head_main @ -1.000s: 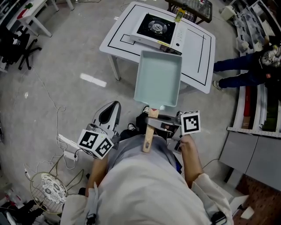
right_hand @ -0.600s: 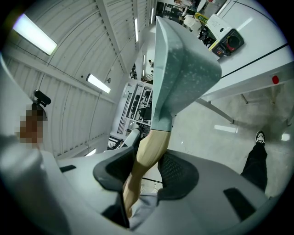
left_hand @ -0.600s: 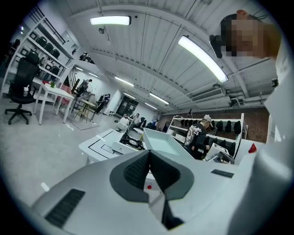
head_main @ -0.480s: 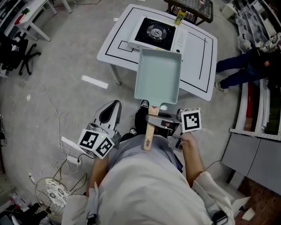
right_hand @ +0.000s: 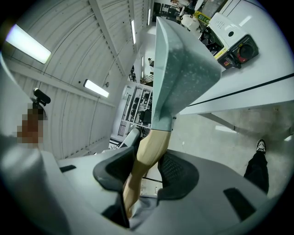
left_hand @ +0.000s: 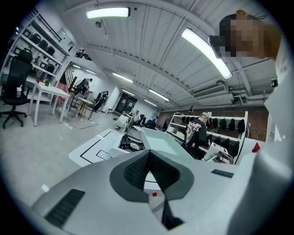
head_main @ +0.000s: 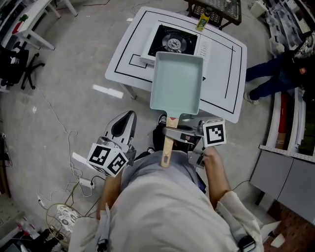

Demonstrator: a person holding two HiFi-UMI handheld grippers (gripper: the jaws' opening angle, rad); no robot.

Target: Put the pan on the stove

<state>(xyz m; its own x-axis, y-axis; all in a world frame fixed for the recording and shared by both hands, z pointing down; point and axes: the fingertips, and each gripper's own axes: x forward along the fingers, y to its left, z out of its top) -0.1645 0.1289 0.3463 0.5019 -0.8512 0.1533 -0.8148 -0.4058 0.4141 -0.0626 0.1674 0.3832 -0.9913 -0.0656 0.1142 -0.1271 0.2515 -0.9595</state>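
Note:
A pale green rectangular pan (head_main: pixel 176 83) with a wooden handle (head_main: pixel 167 147) hangs in the air over the near edge of the white table (head_main: pixel 224 64). My right gripper (head_main: pixel 179 134) is shut on that handle (right_hand: pixel 147 151), and the pan (right_hand: pixel 179 69) reaches forward from it. The portable gas stove (head_main: pixel 173 40) stands on the table just beyond the pan's far rim, its knob side showing as the stove (right_hand: pixel 229 41) in the right gripper view. My left gripper (head_main: pixel 123 125) is held to the pan's left, shut and holding nothing. Past the left gripper (left_hand: pixel 148 153) the pan (left_hand: pixel 161 143) and stove (left_hand: pixel 131 146) are visible.
A yellow bottle (head_main: pixel 203 20) stands behind the stove next to a wire basket (head_main: pixel 216 10). A person in dark trousers (head_main: pixel 275 74) stands by the shelves on the right. Cables and a wire fan guard (head_main: pixel 64 216) lie on the floor at lower left; a black chair (head_main: pixel 15 59) is far left.
Both grippers and the pan have moved forward to the table. The pan's far end now covers the stove's near edge; it was short of it before. The grip is unchanged.

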